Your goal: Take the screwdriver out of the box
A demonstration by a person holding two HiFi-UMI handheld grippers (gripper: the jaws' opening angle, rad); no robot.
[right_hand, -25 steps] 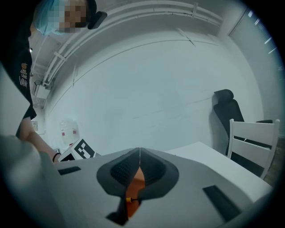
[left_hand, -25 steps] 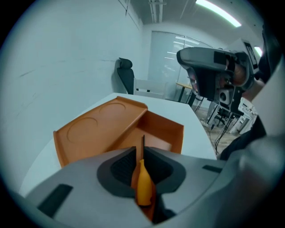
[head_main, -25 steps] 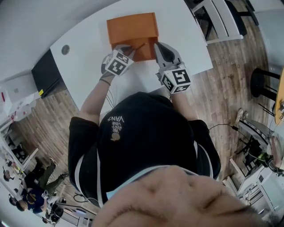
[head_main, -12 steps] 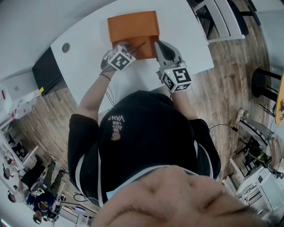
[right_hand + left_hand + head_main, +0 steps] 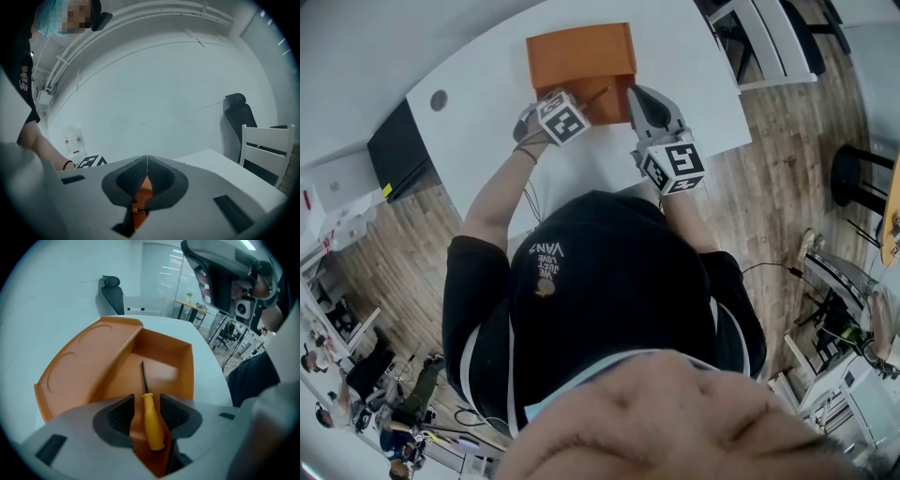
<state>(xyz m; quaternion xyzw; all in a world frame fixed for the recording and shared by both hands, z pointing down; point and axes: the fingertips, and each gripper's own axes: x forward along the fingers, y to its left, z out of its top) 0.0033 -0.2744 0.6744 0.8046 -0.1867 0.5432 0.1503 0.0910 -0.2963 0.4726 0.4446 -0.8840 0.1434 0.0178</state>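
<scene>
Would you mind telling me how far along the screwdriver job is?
Done: the box lies open. In hand: the left gripper, whose jaws have just been opening, straddles the screwdriver handle without pinching it. Left: close, then lift it out; it still lies inside.

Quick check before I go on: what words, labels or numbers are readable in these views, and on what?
"VANS": upside down on the black shirt, head view.
Smaller lines beside it: too small to read.
White wall unit with red marks, right gripper view: too blurred to read.
Orange box and screwdriver: no print visible.
</scene>
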